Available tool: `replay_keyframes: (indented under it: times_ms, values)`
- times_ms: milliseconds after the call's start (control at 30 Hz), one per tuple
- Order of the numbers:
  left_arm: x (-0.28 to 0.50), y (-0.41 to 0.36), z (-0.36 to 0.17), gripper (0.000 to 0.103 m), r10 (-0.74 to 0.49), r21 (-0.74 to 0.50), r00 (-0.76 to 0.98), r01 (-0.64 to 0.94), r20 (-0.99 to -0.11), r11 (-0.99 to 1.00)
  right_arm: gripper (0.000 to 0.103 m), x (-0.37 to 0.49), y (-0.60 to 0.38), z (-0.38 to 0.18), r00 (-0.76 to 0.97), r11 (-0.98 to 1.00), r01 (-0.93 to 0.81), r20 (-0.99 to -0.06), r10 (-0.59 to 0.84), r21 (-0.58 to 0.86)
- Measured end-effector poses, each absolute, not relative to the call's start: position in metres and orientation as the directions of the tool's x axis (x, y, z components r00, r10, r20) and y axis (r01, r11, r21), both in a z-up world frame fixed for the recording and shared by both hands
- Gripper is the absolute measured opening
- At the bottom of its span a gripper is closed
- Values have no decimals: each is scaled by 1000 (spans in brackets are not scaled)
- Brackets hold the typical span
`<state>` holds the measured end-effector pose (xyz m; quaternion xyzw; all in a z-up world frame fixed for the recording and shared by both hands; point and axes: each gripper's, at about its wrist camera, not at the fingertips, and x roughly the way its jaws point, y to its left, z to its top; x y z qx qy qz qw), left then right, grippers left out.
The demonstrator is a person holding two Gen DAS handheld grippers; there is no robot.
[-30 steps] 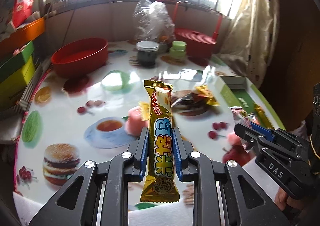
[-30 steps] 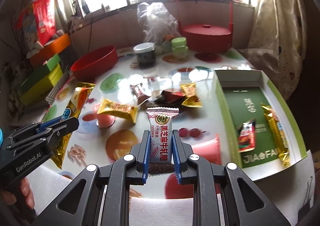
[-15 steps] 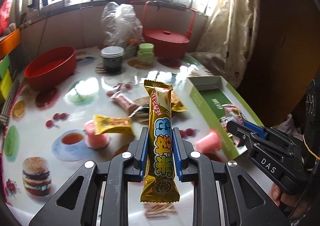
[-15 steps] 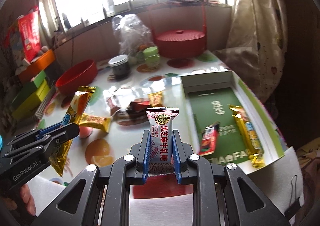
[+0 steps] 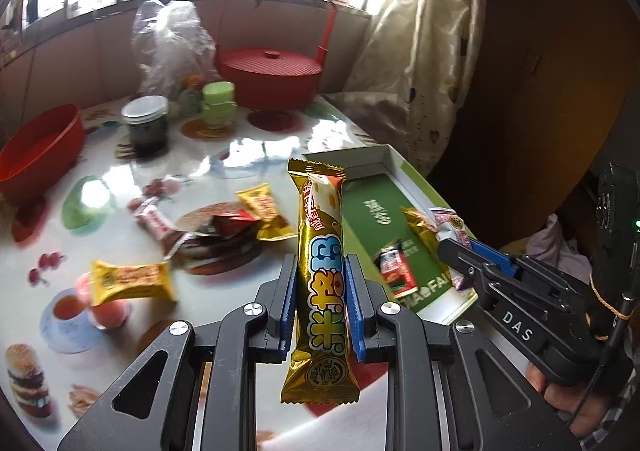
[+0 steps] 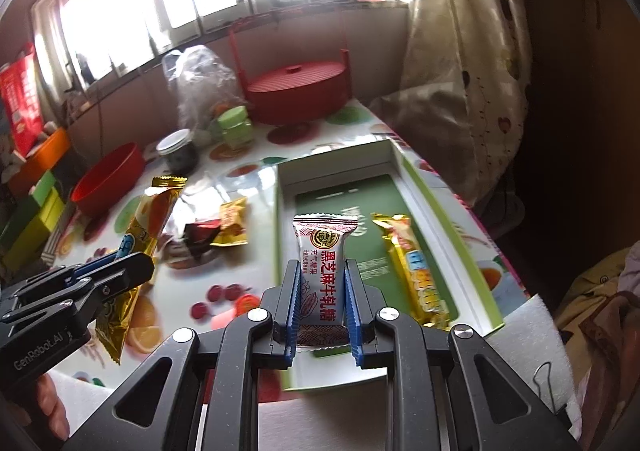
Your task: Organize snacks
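Observation:
My left gripper (image 5: 319,271) is shut on a long gold snack bar (image 5: 320,235) that stands upright between the blue pads, over the table beside the green box (image 5: 400,167). In the right wrist view that same bar (image 6: 150,219) shows at the left. My right gripper (image 6: 323,275) is shut on a white sesame nougat candy (image 6: 323,251), held above the near end of the green-lined box (image 6: 416,187). Inside the box lie a gold bar (image 6: 416,263) and a small red packet (image 5: 394,269). Several loose candies (image 5: 224,223) remain on the table left of the box.
A red bowl (image 5: 36,147), a dark jar (image 5: 145,123), green jars (image 5: 218,101), a clear bag and a red lidded pot (image 5: 268,71) stand at the back. A curtain (image 5: 416,51) hangs at the right. Coloured boxes (image 6: 36,207) are stacked far left. A person's hand holds each gripper.
Both grippers have swung to the right across the table, each still holding its snack. The green box has come to lie under the right gripper and close beside the left one.

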<state>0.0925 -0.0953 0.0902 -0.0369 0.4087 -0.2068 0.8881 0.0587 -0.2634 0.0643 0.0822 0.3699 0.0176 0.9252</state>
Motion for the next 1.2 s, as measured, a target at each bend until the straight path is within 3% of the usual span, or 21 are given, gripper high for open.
replay_keyframes:
  times_ms: [467,1200]
  values:
    - [119,-146,66,24,-465,-283,480,404,-744,870,19,77,-297,42,685,982,87,-726,63,168]
    - [136,-182,38,24,-459,-290,402,413,-792,863,20,95,-310,25,672,990,69,-739,47,125]
